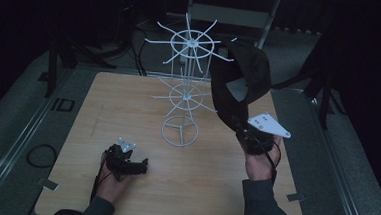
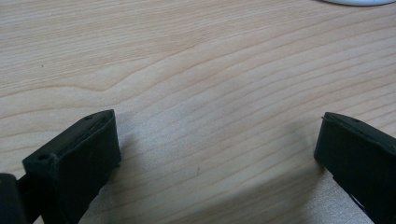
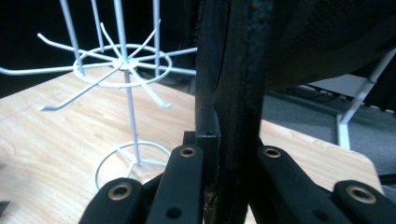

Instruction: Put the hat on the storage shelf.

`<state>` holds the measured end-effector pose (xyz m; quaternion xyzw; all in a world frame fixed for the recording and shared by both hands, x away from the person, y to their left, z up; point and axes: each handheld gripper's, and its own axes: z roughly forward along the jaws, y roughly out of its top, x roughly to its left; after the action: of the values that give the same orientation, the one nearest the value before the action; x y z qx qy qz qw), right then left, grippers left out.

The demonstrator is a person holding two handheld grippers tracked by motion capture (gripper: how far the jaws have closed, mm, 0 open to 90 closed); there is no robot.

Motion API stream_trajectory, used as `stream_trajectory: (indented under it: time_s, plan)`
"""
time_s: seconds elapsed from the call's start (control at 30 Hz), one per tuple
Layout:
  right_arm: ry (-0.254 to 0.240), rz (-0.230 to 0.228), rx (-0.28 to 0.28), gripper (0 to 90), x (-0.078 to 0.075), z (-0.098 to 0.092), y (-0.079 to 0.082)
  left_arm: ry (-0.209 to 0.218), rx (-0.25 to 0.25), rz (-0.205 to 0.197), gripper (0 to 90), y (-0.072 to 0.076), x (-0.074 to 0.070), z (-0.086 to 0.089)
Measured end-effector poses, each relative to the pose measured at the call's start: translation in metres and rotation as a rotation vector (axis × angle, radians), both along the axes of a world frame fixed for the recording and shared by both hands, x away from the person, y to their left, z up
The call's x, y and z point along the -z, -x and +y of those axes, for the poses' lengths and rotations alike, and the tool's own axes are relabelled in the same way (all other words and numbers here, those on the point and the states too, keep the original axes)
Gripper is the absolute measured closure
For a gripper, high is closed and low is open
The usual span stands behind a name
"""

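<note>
High view: a wooden desk [image 1: 138, 184] is seen, and on it, toward the far middle, a white wire rack [image 1: 185, 87] is stood upright on its ring base, with two tiers of spokes above. All places below are given from this rack. Just to its right, a black cap [image 1: 243, 75] is held up off the desk, its crown level with the upper tier and close beside the spokes; whether a spoke is touched cannot be told. The cap is pinched at its lower edge by the right gripper [image 1: 247, 133], raised to the right of the rack's base and nearer the person. In the right gripper view the jaws are pressed together on the dark cap [image 3: 233, 93], with the rack [image 3: 123, 60] seen to the left beyond. The left gripper [image 1: 125, 161] is rested low on the desk, left of the rack's base and nearer the person. In the left gripper view its jaws are spread wide over bare wood [image 2: 201, 93], with nothing between them.
</note>
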<state>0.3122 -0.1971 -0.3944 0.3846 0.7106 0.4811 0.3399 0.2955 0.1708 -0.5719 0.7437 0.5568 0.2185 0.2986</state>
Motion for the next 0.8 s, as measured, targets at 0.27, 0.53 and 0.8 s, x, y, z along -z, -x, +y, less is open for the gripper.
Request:
stream_trajectory:
  time_s: [0.27,0.53,0.8]
  plan:
    - [0.019,0.030,-0.044,82.8,0.005,0.004,-0.001,0.000,0.000,0.001,0.1,0.000,0.000,0.000]
    - [-0.014,0.067,-0.034,54.9,0.010,-0.002,0.001,0.001,0.000,-0.001,0.1,0.000,0.000,0.000]
    - [-0.009,0.137,-0.022,25.1,0.020,-0.008,0.007,0.001,0.000,-0.001,0.2,0.000,0.000,0.000]
